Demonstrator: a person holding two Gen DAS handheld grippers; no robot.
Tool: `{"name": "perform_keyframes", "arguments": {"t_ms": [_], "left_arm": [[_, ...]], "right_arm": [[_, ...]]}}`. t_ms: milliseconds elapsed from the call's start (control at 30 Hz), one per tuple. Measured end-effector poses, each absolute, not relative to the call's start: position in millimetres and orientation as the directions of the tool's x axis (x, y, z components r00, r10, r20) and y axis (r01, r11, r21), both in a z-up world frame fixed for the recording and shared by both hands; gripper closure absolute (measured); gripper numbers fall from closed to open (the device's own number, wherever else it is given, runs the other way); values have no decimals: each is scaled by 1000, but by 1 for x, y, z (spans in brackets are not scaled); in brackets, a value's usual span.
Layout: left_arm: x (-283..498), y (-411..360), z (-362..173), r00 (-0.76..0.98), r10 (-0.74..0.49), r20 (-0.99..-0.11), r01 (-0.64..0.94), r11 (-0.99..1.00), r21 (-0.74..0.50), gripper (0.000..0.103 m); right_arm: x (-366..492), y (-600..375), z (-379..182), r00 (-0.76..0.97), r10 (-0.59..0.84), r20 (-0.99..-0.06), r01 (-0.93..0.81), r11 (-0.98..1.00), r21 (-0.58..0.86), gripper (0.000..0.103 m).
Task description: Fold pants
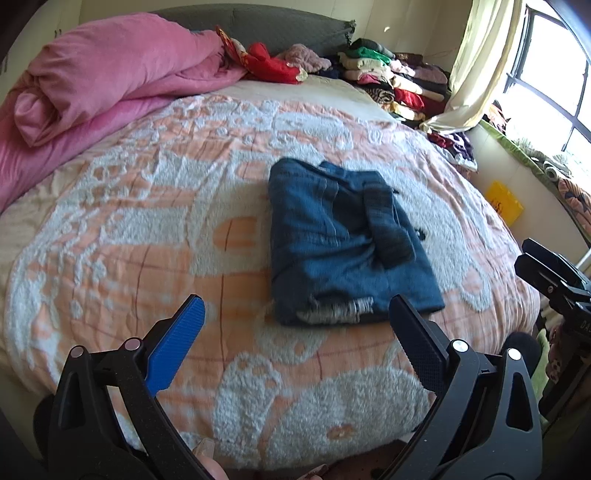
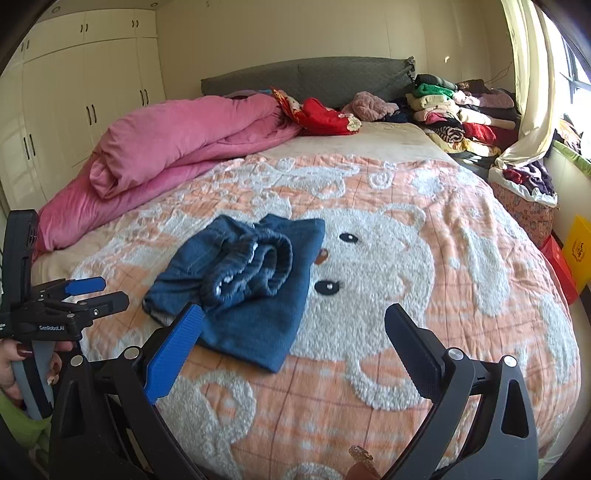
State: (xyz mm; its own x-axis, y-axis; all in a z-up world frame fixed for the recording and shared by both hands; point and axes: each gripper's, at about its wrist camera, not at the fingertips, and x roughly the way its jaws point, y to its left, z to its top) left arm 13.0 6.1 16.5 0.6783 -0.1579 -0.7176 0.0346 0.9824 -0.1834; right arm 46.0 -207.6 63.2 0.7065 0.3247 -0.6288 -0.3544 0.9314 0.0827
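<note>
Blue denim pants (image 1: pixel 340 240) lie folded into a compact bundle on the orange and white bedspread (image 1: pixel 147 221), the elastic waistband on top. They also show in the right wrist view (image 2: pixel 255 284). My left gripper (image 1: pixel 295 306) is open and empty, just short of the bundle's near edge. My right gripper (image 2: pixel 295 314) is open and empty, its blue finger (image 2: pixel 173 354) over the near corner of the pants. The left gripper also shows at the left of the right wrist view (image 2: pixel 96 293).
A rolled pink duvet (image 1: pixel 92 85) lies at the far left of the bed. Red clothes (image 1: pixel 273 62) and stacks of folded clothes (image 1: pixel 391 77) sit by the grey headboard (image 1: pixel 258 22). A curtain (image 1: pixel 476 66), a window and a yellow box (image 1: pixel 504 201) are at the right. White wardrobes (image 2: pixel 74 92) stand at the left.
</note>
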Motion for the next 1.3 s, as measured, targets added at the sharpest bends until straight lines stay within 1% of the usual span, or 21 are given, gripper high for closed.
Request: {"name": "perform_keyframes", "arguments": {"t_ms": [333, 1300], "left_arm": [[6, 1, -7, 625, -168, -762, 33, 981, -189, 10], [5, 3, -5, 622, -144, -769, 18, 985, -171, 10]], "right_arm": [[39, -207, 28, 663, 285, -692, -317, 945, 85, 5], [39, -202, 30, 663, 288, -691, -330, 941, 75, 5]]}}
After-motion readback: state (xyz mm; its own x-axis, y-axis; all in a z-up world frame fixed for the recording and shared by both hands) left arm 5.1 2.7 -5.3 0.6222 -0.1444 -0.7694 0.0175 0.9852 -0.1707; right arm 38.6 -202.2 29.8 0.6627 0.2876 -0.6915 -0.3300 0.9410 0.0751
